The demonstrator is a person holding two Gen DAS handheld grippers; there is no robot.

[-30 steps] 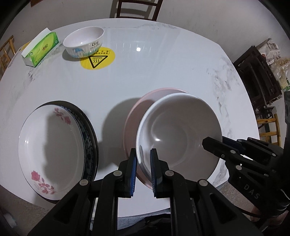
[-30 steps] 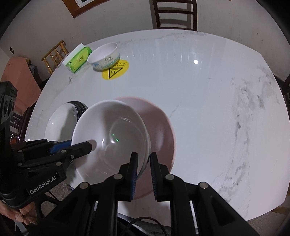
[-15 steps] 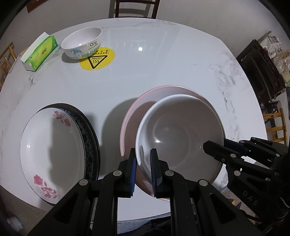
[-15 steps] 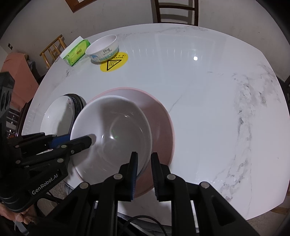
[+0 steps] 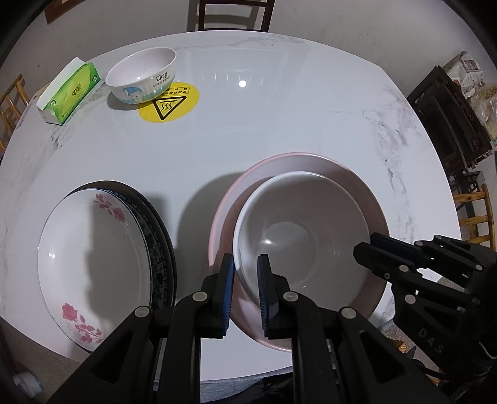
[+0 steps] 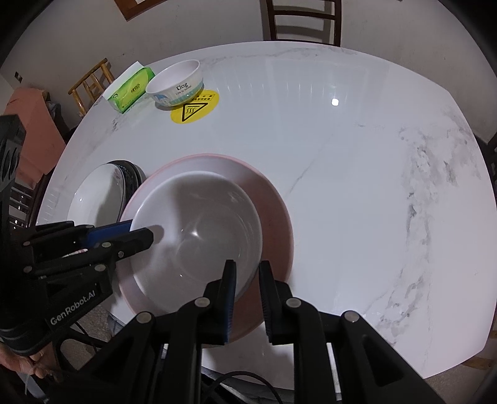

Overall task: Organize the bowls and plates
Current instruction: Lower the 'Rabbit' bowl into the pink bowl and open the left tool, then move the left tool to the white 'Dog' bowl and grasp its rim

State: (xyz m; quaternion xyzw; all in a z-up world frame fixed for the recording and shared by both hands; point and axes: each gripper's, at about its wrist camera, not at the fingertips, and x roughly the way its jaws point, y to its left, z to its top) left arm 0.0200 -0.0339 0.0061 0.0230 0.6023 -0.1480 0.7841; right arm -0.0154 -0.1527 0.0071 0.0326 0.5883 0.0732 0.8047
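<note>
A plain white bowl (image 5: 304, 236) (image 6: 198, 233) sits inside a wide pink plate (image 5: 351, 177) (image 6: 273, 199) near the table's front edge. My left gripper (image 5: 245, 264) straddles the bowl's left rim, jaws slightly apart. My right gripper (image 6: 247, 270) straddles its right rim the same way; it also shows in the left wrist view (image 5: 372, 248). A white plate with red flowers (image 5: 93, 258) lies on a dark patterned plate (image 5: 161, 230) to the left. A small printed bowl (image 5: 141, 74) (image 6: 177, 82) stands at the back left.
A green tissue box (image 5: 68, 90) (image 6: 130, 88) lies beside the printed bowl. A yellow heat-warning sticker (image 5: 169, 104) (image 6: 194, 107) marks the white marble table (image 5: 279, 108). A dark chair (image 5: 230, 14) stands behind the table; stacked furniture is at right.
The white bowl has come down from a tilted, lifted pose and now sits level in the pink plate. Both grippers' jaws have parted a little around its rim.
</note>
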